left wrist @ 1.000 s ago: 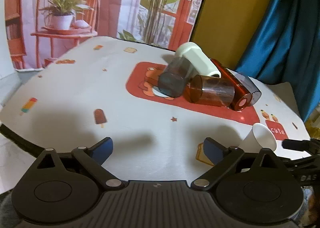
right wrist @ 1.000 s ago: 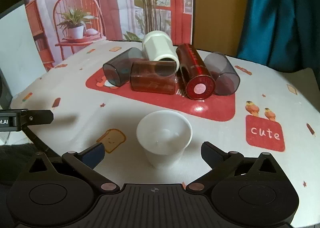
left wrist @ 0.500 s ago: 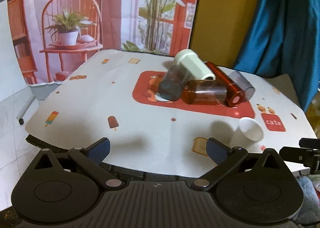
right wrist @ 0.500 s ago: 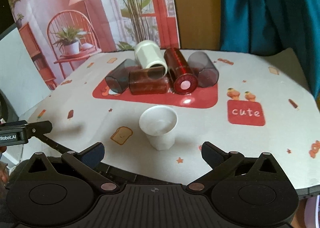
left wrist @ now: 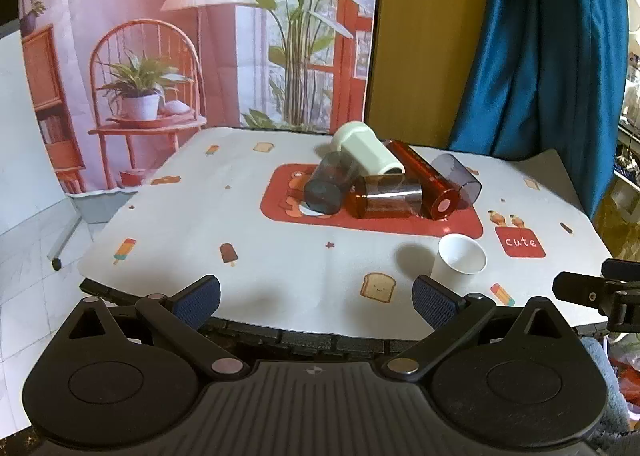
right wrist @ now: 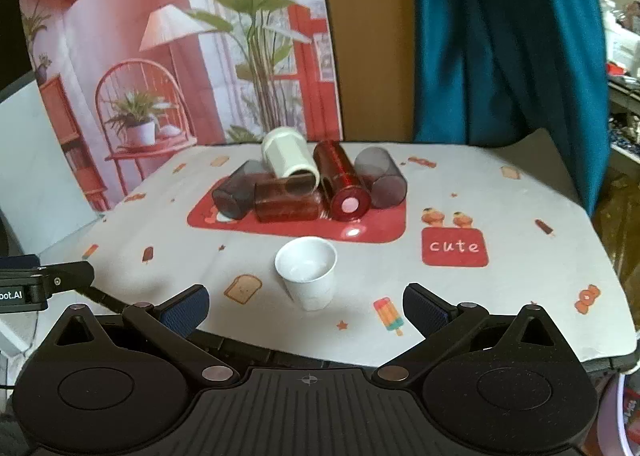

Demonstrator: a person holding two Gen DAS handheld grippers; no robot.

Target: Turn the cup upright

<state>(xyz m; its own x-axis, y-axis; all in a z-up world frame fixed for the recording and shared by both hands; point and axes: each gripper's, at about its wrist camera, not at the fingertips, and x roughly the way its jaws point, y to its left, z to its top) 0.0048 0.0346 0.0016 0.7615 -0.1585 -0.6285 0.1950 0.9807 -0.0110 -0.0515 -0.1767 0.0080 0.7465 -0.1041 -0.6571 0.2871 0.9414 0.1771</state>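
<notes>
Cup [right wrist: 307, 272] upright near table [right wrist: 520, 296] front edge, well apart from both jaws.

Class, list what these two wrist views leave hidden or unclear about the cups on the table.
1. Grey cup, right wrist view: its open end is hidden behind the pile.
2. Cream cup, both views: its mouth is partly blocked by the brown cup.
3. White paper cup, right wrist view: its inside looks too washed out to judge.
</notes>
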